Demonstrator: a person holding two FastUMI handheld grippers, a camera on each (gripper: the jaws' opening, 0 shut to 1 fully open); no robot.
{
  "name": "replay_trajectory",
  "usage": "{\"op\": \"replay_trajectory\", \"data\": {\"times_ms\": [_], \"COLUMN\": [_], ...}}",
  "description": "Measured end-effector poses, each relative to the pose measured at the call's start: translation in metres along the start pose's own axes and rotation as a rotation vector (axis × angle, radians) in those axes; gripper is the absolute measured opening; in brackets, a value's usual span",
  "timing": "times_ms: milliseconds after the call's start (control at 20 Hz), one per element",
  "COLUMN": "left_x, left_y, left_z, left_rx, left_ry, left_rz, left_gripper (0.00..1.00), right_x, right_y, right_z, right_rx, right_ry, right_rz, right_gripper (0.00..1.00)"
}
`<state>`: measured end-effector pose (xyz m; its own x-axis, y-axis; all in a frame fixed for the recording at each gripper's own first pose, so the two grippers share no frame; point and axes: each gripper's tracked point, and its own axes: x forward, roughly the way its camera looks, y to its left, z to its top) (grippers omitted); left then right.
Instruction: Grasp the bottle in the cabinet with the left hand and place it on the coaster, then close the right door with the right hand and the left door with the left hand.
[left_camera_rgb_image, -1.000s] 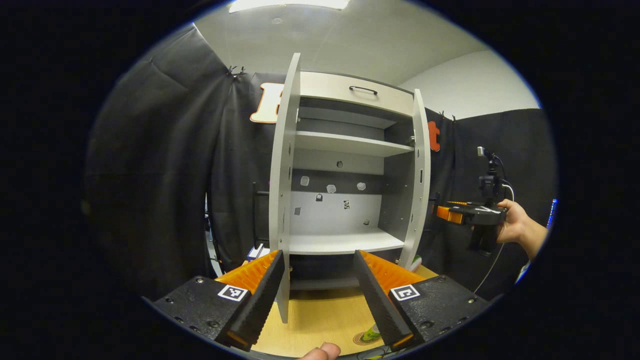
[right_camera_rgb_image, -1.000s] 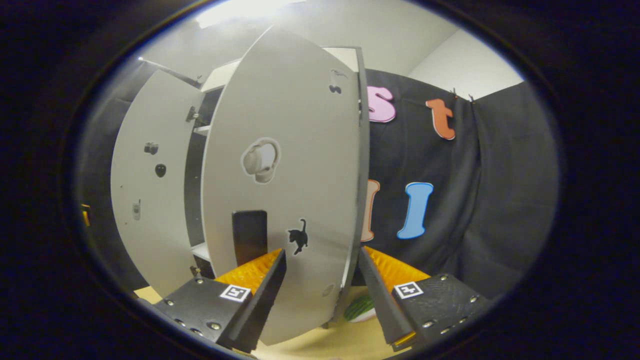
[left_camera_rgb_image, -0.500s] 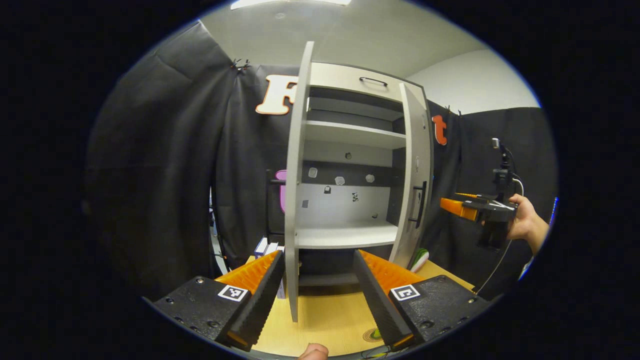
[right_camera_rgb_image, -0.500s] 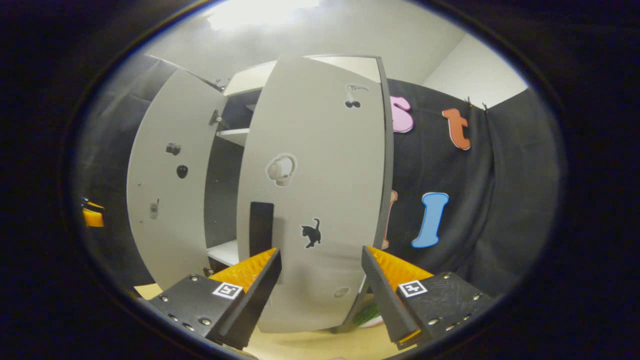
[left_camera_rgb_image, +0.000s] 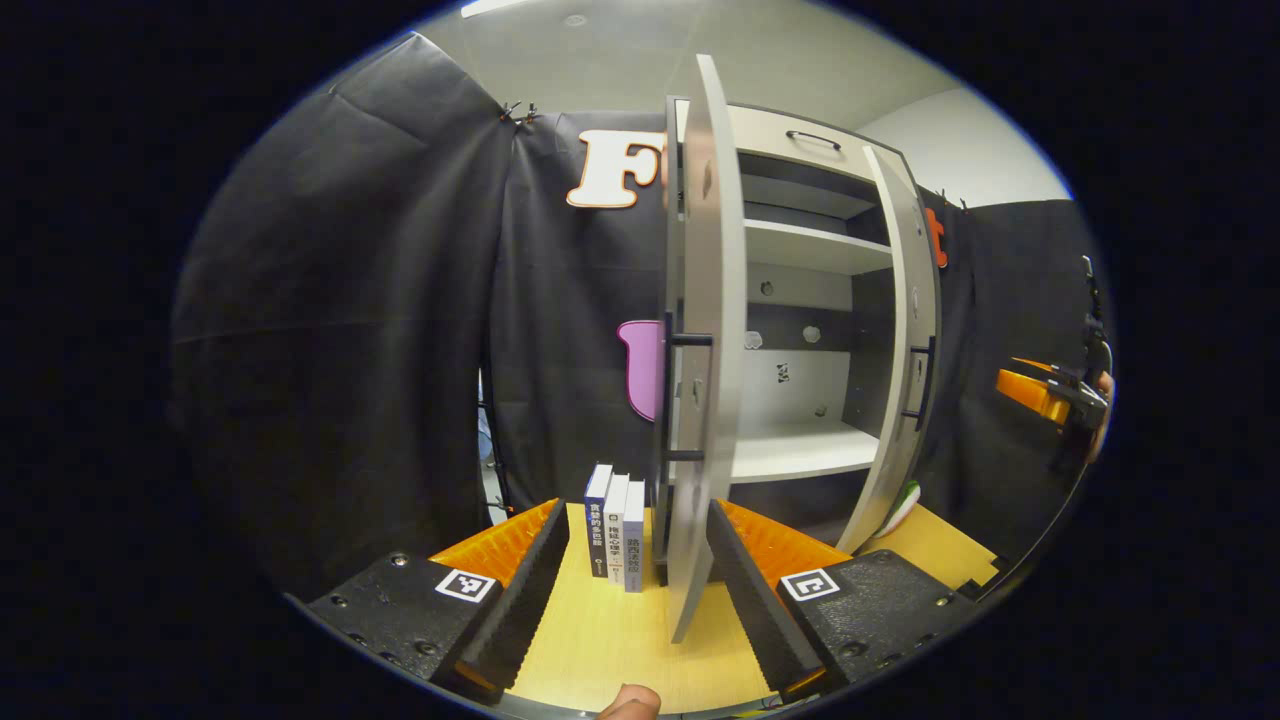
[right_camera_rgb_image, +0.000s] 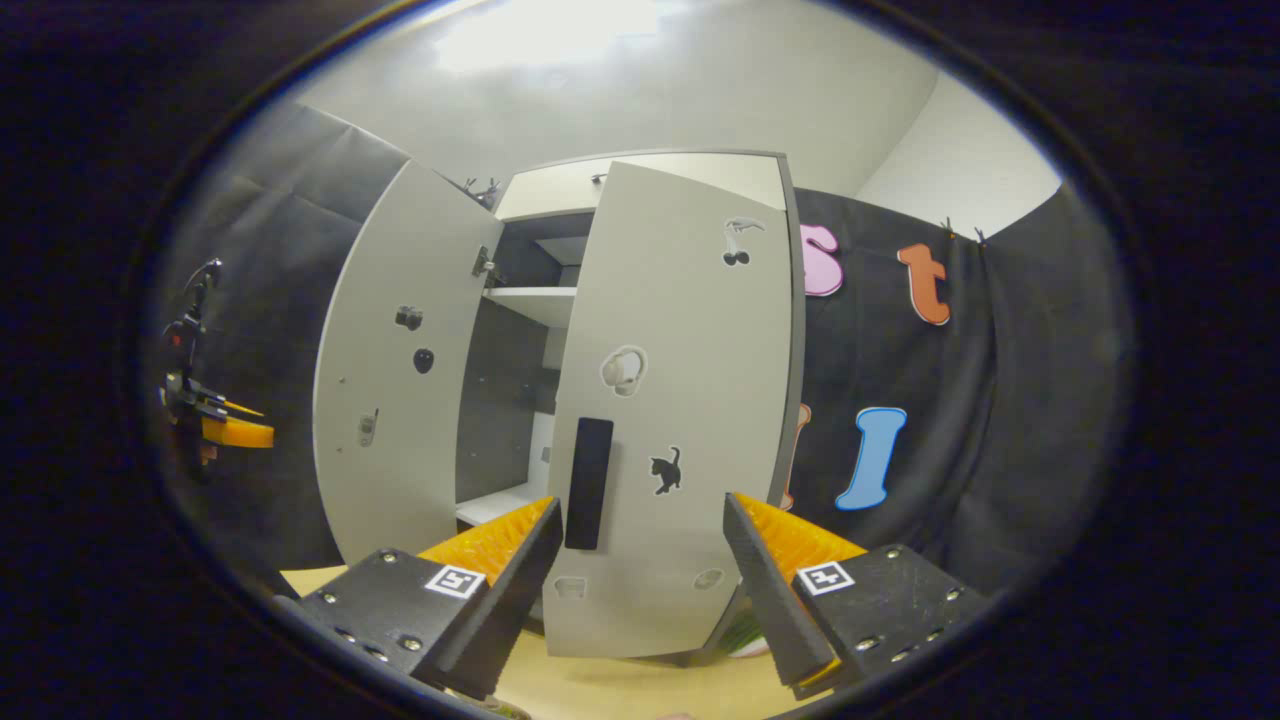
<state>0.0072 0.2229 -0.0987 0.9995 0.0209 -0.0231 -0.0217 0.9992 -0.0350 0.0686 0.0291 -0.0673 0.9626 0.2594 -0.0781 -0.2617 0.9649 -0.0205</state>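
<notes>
swinging inward from its earlier wide angle, the tall grey right cabinet door (right_camera_rgb_image: 680, 420) is partly closed, right gripper (right_camera_rgb_image: 640, 560) apart behind it, left gripper (left_camera_rgb_image: 630, 570) apart at the edge-on left door (left_camera_rgb_image: 700, 380); bottle unseen.

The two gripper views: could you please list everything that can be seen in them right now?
Cabinet: one, pale grey with a dark interior, standing on the table.
Left door: one, pale grey, standing open, edge-on in the left gripper view.
Right door: one, pale grey with small stickers and a dark handle, partly swung in.
Shelves: two, pale, bare where visible.
Books: three, upright on the table beside the cabinet.
Table: one, light wood.
Green and white object: one, on the table behind the right door.
Left gripper: one, open, before the left door's edge.
Right gripper: one, open, facing the right door.
</notes>
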Motion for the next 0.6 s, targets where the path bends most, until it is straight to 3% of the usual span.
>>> {"op": "replay_trajectory", "data": {"times_ms": [150,300,500,600], "left_x": [0.016,0.038,0.076,0.092], "left_y": [0.026,0.041,0.046,0.038], "left_z": [0.005,0.007,0.033,0.040], "left_rx": [0.006,-0.007,-0.036,-0.032], "left_ry": [-0.001,0.011,-0.039,-0.055], "left_rz": [0.028,0.036,0.016,-0.021], "left_gripper": [0.88,0.87,0.88,0.88], "right_x": [-0.011,-0.012,-0.001,0.000], "right_y": [0.019,0.027,0.005,-0.007], "right_z": [-0.008,-0.016,-0.037,-0.041], "right_rx": [0.071,0.125,0.150,0.098], "right_ry": [0.026,0.045,0.095,0.090], "right_rz": [0.051,0.055,-0.037,-0.076], "right_gripper": [0.97,0.97,0.97,0.97]}}
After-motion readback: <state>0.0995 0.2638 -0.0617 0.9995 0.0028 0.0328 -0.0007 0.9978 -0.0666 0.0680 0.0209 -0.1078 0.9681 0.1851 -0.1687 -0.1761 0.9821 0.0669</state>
